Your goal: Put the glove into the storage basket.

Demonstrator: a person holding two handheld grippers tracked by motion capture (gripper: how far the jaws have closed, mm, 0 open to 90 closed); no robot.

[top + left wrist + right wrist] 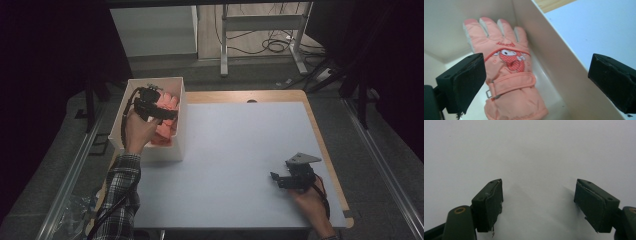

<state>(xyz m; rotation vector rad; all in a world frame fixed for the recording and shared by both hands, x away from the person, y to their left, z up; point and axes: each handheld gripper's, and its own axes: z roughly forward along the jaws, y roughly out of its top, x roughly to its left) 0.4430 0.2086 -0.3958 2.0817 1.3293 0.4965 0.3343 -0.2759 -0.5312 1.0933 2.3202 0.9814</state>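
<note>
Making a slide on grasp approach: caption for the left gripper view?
Open left gripper poised over a pink glove lying in a white box.

Pretty plain setup: a desk [240, 150] with a pale top and wooden edging, and just a white open box [176, 145] sitting at its far-left corner.

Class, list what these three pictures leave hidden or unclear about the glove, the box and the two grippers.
- Peach padded glove: its cuff runs off the bottom edge of the left gripper view; lettering above the cartoon patch is too small to read.
- White open-topped box: in the high view the left gripper and hand cover part of its contents.
- Right gripper: its jaws face away.
</note>
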